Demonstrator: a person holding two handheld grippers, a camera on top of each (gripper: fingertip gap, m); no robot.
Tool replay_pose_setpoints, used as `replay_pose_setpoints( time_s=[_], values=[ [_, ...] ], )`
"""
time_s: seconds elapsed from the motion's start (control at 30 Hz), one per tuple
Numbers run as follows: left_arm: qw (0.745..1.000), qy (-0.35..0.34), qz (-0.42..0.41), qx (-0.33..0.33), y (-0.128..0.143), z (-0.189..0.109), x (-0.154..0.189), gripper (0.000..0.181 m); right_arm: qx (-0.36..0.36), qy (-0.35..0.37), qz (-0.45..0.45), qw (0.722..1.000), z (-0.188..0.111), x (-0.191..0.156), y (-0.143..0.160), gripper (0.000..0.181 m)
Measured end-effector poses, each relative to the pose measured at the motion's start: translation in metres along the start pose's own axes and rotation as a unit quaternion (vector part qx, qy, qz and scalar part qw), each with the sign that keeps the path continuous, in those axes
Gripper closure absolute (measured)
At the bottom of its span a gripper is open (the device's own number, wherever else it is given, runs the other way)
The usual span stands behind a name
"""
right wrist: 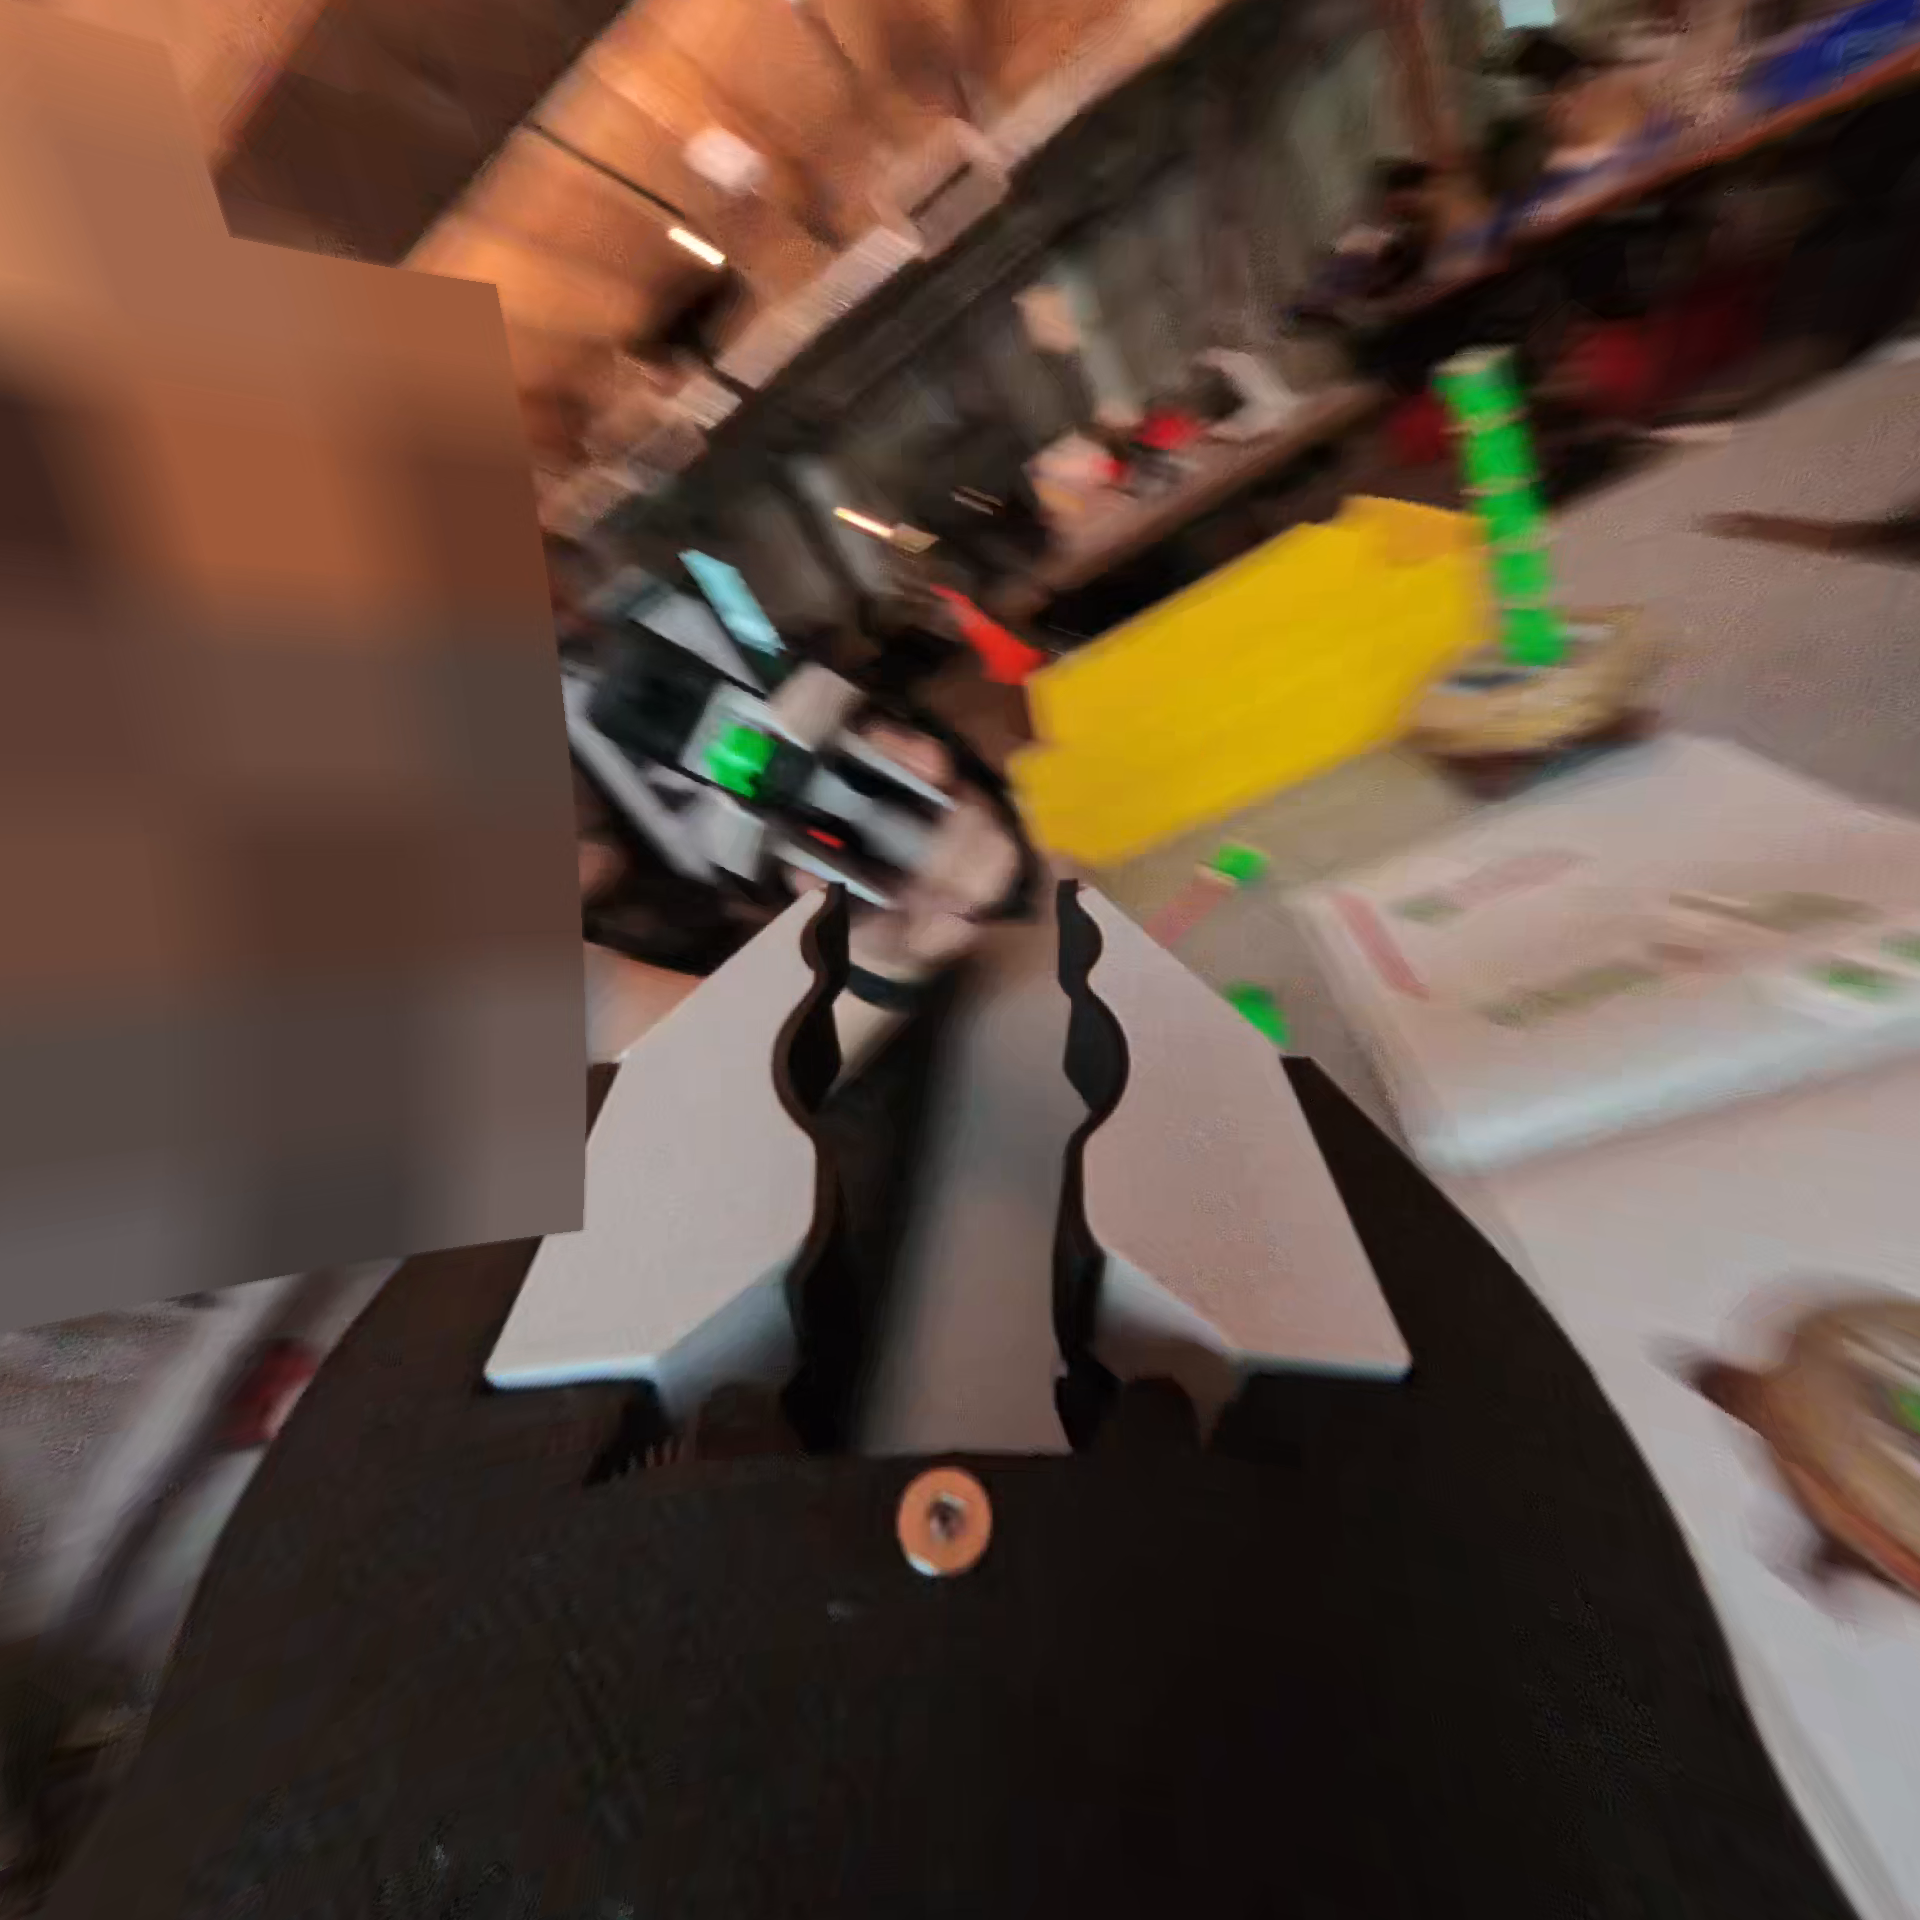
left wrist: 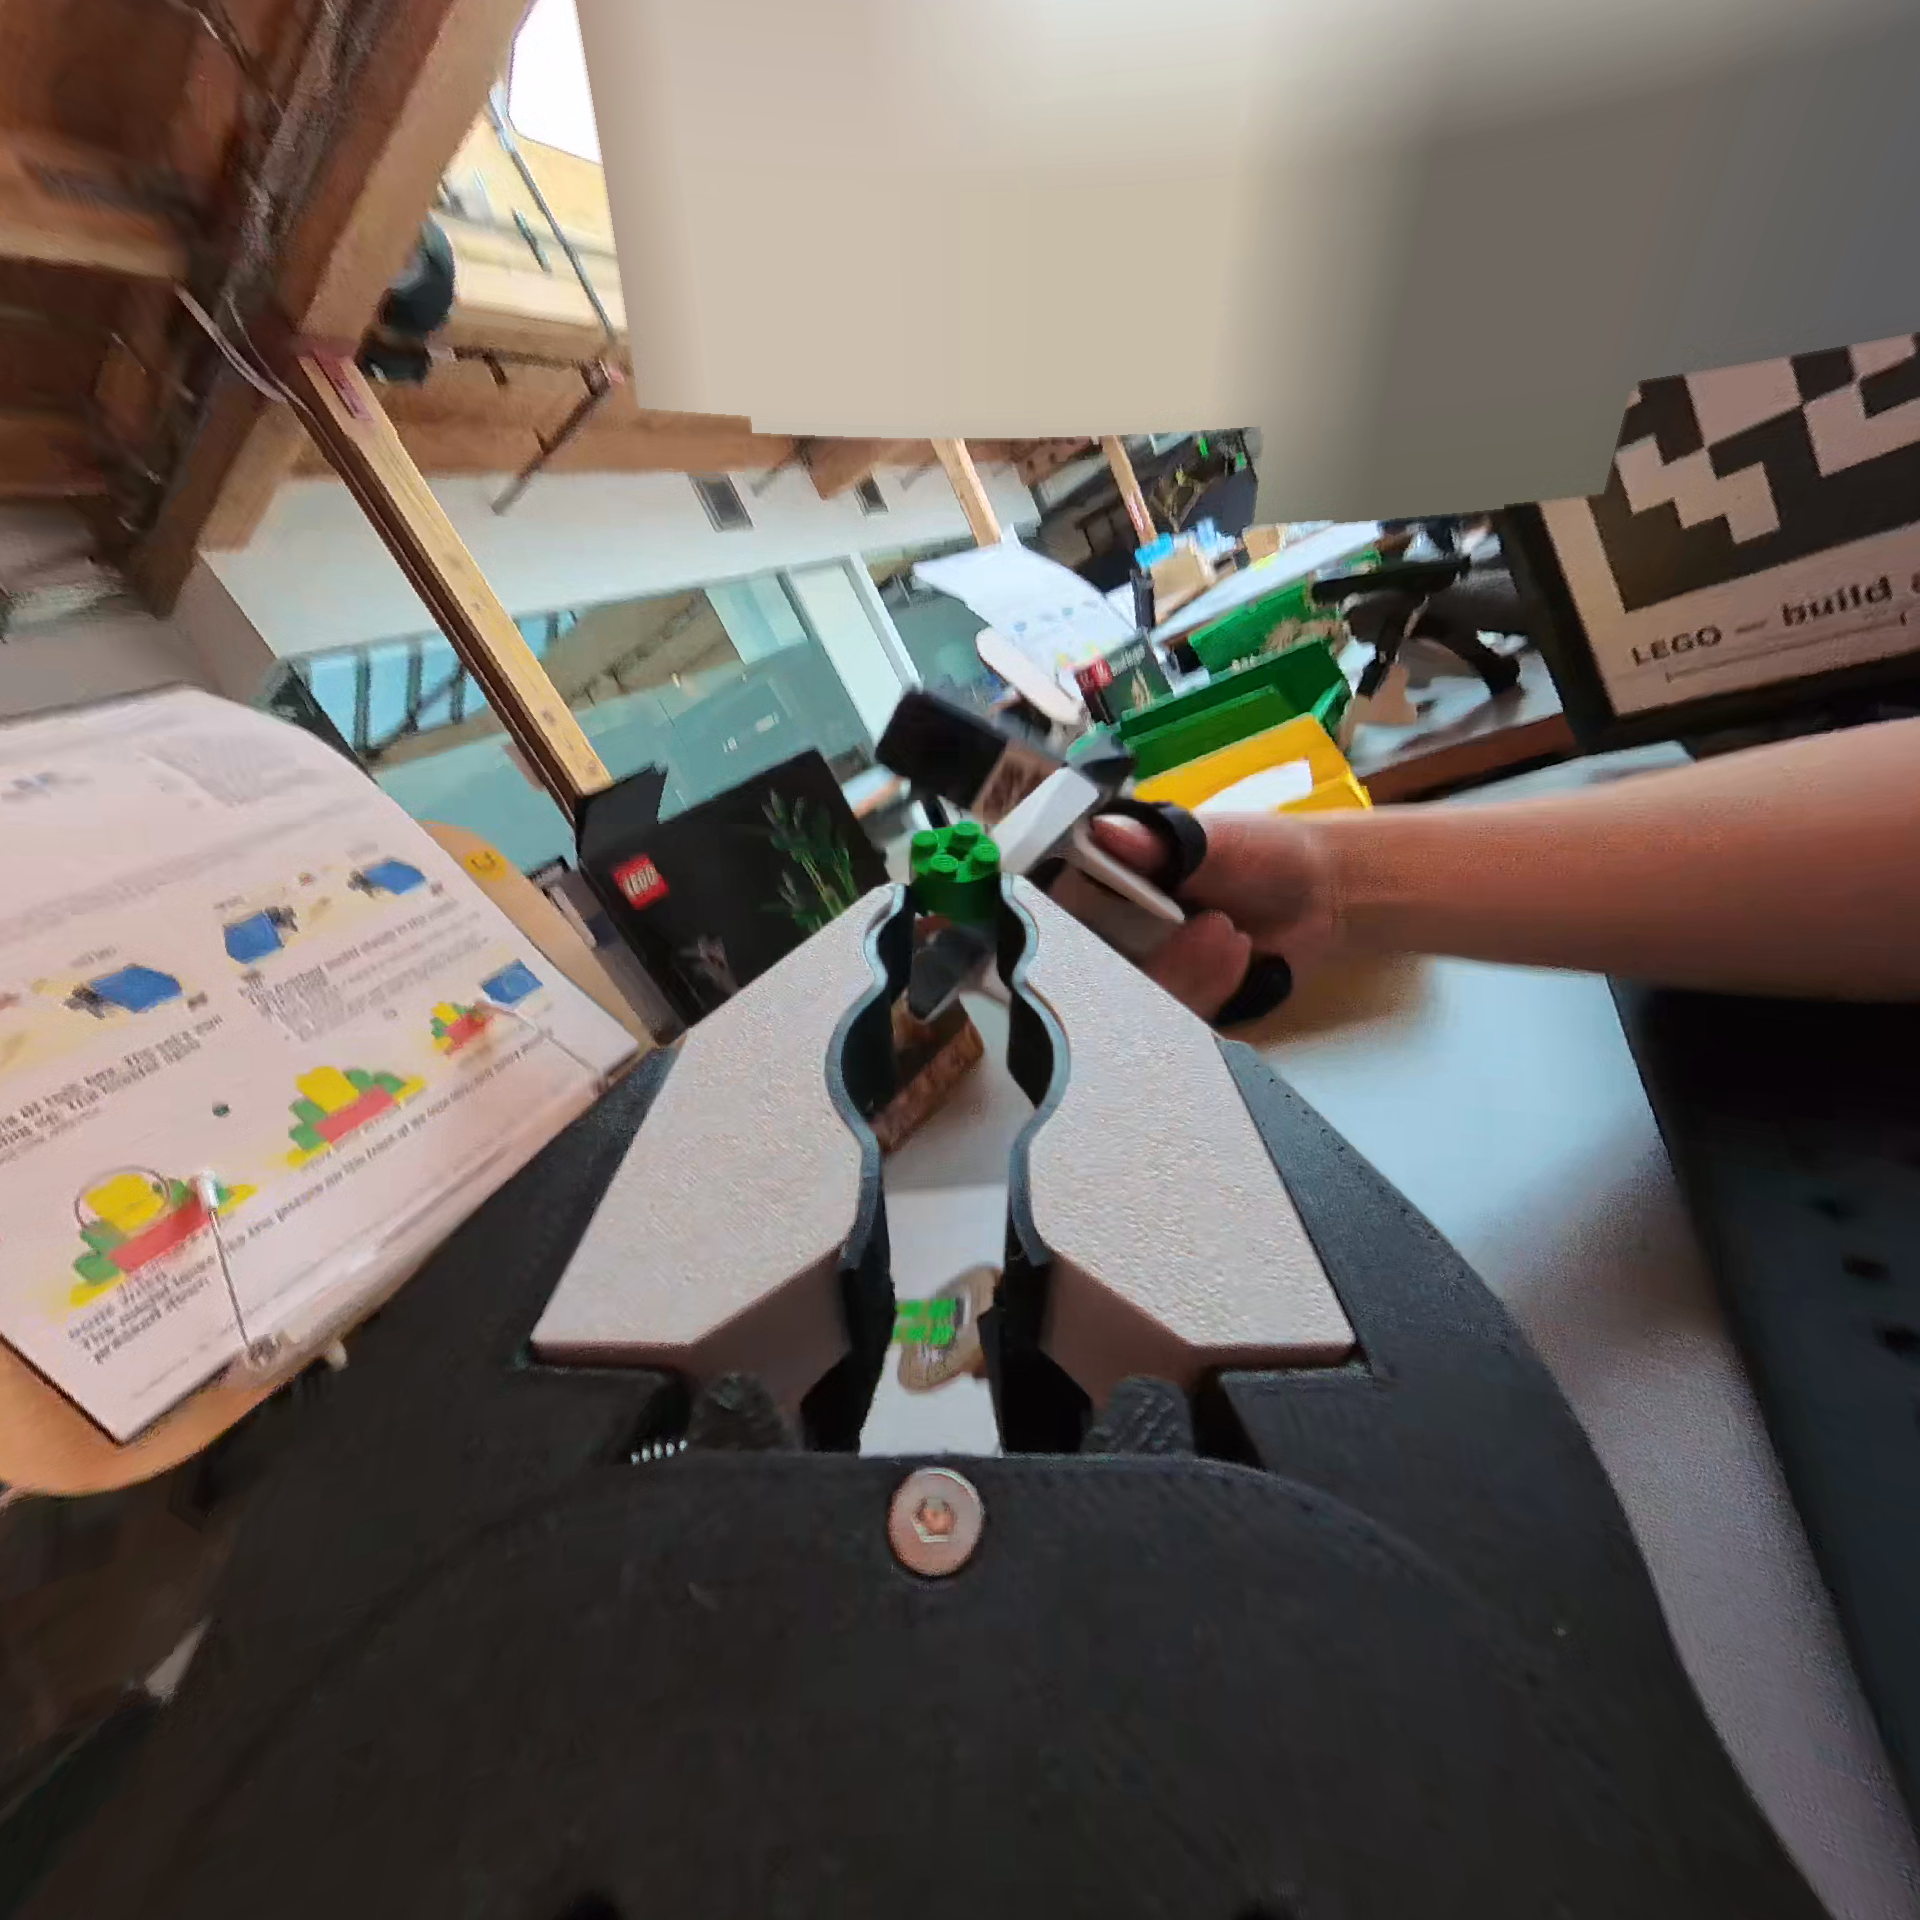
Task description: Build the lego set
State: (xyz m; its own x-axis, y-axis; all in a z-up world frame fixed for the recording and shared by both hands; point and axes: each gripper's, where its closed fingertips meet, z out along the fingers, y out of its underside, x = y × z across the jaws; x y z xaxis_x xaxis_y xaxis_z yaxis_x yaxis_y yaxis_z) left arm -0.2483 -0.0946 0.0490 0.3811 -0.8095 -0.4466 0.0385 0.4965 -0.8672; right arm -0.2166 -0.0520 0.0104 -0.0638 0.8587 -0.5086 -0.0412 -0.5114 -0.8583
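Observation:
My left gripper (left wrist: pixel 954 896) is shut on a green round brick (left wrist: pixel 954 857) with four studs, held at the fingertips above the table. The brick and the left gripper also show, blurred, in the right wrist view (right wrist: pixel 740 761). My right gripper (right wrist: pixel 948 904) is open and empty, pointing toward the left gripper. A hand (left wrist: pixel 1247 894) holds it just beyond the green brick. A tall green stalk of stacked round bricks (right wrist: pixel 1501 509) stands on a tan base (right wrist: pixel 1527 701). A brown piece (left wrist: pixel 930 1070) lies on the table between the left fingers.
An instruction sheet (left wrist: pixel 260 1039) stands at the left, with a black set box (left wrist: pixel 727 883) behind it. Yellow bin (left wrist: pixel 1247 769) (right wrist: pixel 1247 686) and green bins (left wrist: pixel 1236 696) sit farther back. Loose green bricks (right wrist: pixel 1238 862) lie near an open booklet (right wrist: pixel 1662 935). A black-and-white marker board (left wrist: pixel 1766 520) is at the right.

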Motion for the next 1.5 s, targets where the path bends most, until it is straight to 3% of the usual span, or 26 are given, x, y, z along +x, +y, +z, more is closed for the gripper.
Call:
replay_pose_setpoints(
  time_s=[0.07,0.13,0.2,0.3,0.53,0.73,0.8,0.9,0.93,1.0,1.1,1.13,1.2,1.27,1.4,1.5],
  values=[
    [0.998,0.004,-0.021,-0.057,0.021,0.002,-0.006,0.168,-0.107,0.202,-0.108,0.968,-0.042,0.053,0.023,0.150],
    [0.994,0.017,-0.041,-0.102,0.041,0.002,-0.008,0.168,-0.254,0.287,-0.145,0.912,-0.077,0.076,0.064,0.148],
    [0.987,0.026,-0.053,-0.148,0.060,0.002,-0.008,0.167,-0.337,0.316,-0.156,0.873,-0.095,0.085,0.092,0.149],
    [0.981,0.033,-0.053,-0.183,0.076,0.001,-0.008,0.167,-0.402,0.326,-0.158,0.841,-0.103,0.092,0.112,0.148],
    [0.973,0.054,-0.051,-0.218,0.089,0.003,0.002,0.167,-0.451,0.338,-0.158,0.811,-0.111,0.104,0.127,0.151],
    [0.969,0.063,-0.052,-0.234,0.096,0.003,0.007,0.167,-0.458,0.338,-0.136,0.811,-0.114,0.109,0.135,0.156],
    [0.969,0.064,-0.051,-0.235,0.097,0.003,0.007,0.167,-0.459,0.335,-0.136,0.812,-0.114,0.110,0.136,0.166],
    [0.968,0.066,-0.052,-0.235,0.097,0.003,0.007,0.167,-0.434,0.328,-0.152,0.825,-0.107,0.108,0.127,0.167],
    [0.969,0.066,-0.052,-0.233,0.096,0.003,0.008,0.167,-0.411,0.325,-0.162,0.836,-0.102,0.105,0.118,0.167],
    [0.969,0.069,-0.056,-0.231,0.094,0.004,0.009,0.167,-0.320,0.287,-0.168,0.887,-0.078,0.087,0.090,0.167],
    [0.967,0.096,-0.103,-0.214,0.087,0.008,0.019,0.167,-0.120,0.119,-0.094,0.981,-0.032,0.024,0.035,0.167],
    [0.964,0.107,-0.126,-0.209,0.084,0.009,0.023,0.167,-0.074,0.056,-0.054,0.994,-0.024,0.005,0.022,0.167],
    [0.955,0.135,-0.165,-0.207,0.081,0.012,0.033,0.167,-0.032,0.006,-0.006,0.999,-0.013,-0.007,0.011,0.168],
    [0.949,0.150,-0.184,-0.208,0.081,0.013,0.039,0.167,-0.051,-0.010,-0.011,0.999,-0.001,-0.014,0.017,0.168],
    [0.947,0.154,-0.181,-0.215,0.084,0.012,0.039,0.167,-0.118,0.040,-0.092,0.988,0.013,-0.020,0.018,0.168],
    [0.949,0.146,-0.178,-0.217,0.086,0.010,0.033,0.167,-0.211,0.103,-0.158,0.959,0.014,-0.015,0.015,0.167]
  ],
)
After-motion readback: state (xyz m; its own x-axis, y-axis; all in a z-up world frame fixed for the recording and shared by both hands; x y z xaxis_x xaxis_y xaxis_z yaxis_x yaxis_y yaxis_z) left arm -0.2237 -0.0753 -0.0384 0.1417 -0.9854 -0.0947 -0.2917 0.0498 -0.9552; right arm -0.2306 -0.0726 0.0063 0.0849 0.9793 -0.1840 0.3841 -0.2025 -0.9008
